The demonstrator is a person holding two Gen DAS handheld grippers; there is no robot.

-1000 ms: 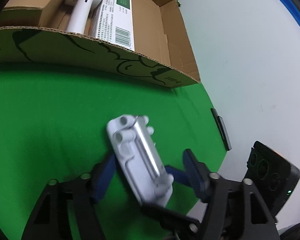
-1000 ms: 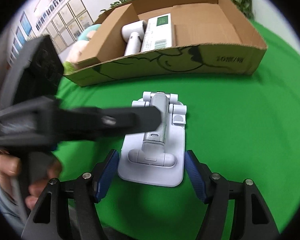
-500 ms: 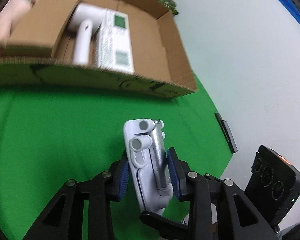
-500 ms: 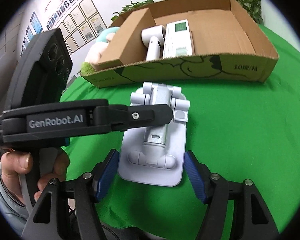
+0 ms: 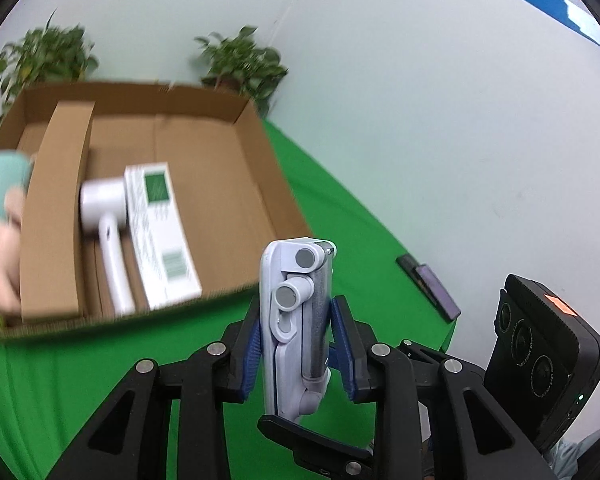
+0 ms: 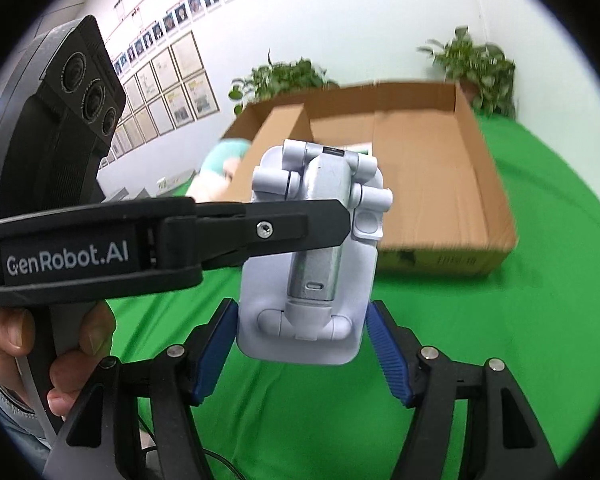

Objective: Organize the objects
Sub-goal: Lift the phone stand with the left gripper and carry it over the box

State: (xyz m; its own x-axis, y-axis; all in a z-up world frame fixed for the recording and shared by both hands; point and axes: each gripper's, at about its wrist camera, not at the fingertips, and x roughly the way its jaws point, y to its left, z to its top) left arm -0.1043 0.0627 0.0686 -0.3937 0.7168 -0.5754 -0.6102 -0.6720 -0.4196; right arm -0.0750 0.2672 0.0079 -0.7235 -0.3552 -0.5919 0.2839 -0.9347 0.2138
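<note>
Blur smears the cardboard box [image 5: 236, 184] contents; left gripper [image 5: 298, 354] has just clamped the white phone stand [image 5: 296, 320], held above the green cloth [image 5: 60, 368] before the box; right gripper [image 6: 300, 354] pads flank its base, contact unclear.

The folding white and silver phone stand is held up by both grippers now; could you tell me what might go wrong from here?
1. The white and silver folding phone stand is pinched edge-on across its thin side by the left gripper; it could pivot or slip.
2. The right gripper flanks the base plate, and firm pad contact is unclear, so little backup.
3. The brown cardboard box near wall could catch the stand.
</note>
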